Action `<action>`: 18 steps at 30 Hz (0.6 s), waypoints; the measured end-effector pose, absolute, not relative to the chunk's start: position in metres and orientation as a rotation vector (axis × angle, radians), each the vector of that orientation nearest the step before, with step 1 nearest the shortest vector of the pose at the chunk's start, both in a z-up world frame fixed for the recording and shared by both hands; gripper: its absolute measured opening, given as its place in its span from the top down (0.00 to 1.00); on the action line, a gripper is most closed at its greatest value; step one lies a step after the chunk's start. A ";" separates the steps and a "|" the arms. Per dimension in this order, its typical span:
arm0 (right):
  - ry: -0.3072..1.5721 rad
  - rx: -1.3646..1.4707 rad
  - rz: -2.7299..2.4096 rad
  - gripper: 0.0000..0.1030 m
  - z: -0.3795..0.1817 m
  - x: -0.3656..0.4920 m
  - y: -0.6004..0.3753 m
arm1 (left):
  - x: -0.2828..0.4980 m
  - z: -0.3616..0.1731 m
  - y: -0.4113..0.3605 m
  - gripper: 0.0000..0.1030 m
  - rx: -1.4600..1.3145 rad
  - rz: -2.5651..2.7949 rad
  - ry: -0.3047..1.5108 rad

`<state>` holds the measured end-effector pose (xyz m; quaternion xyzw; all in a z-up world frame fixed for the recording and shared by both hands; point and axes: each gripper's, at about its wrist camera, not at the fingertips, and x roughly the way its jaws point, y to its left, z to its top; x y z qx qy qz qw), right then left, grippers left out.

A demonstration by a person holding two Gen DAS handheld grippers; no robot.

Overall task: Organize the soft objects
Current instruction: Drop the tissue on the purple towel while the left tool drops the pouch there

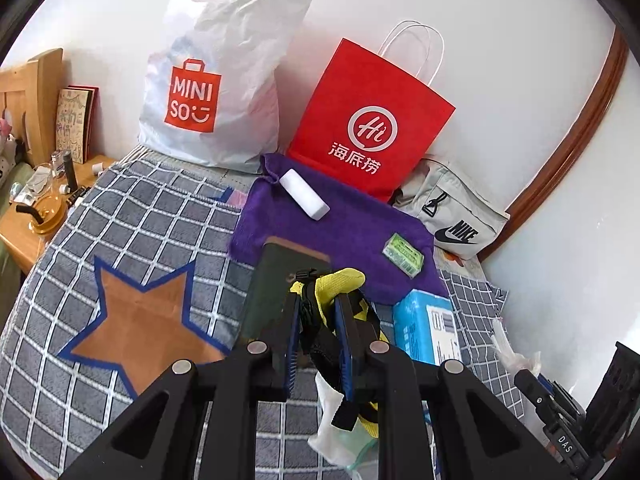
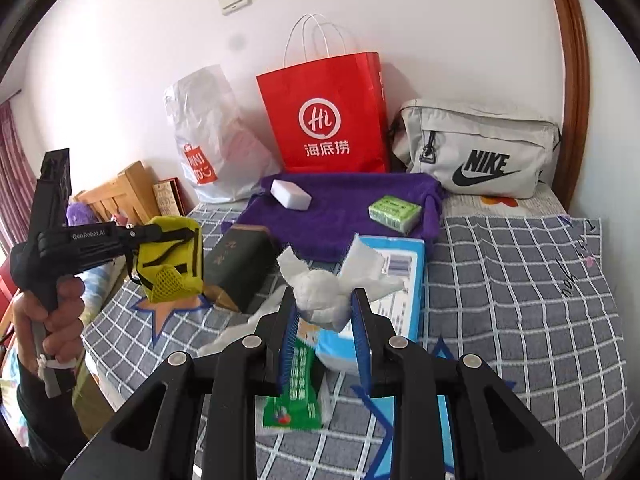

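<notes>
My left gripper is shut on a yellow mesh pouch with black straps; in the right wrist view that pouch hangs in the air at the left, above the checked blanket. My right gripper is shut on a crumpled white tissue, held above a light blue tissue pack. A purple towel lies at the back with a white sponge block and a small green packet on it.
A red paper bag, a white MINISO plastic bag and a grey Nike pouch stand against the wall. A dark green box lies by the towel. A green wrapper lies below my right gripper. A wooden nightstand is at the left.
</notes>
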<state>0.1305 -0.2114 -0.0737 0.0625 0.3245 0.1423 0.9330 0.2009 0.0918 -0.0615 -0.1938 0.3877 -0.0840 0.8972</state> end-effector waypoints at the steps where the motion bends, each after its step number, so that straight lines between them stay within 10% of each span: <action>1: 0.661 0.125 0.292 0.75 -0.073 0.136 -0.211 | 0.204 -0.061 0.090 0.84 -0.402 -0.173 0.804; 18: 0.651 0.093 0.290 0.75 -0.069 0.218 -0.218 | 0.261 -0.061 0.088 0.84 -0.390 -0.106 0.811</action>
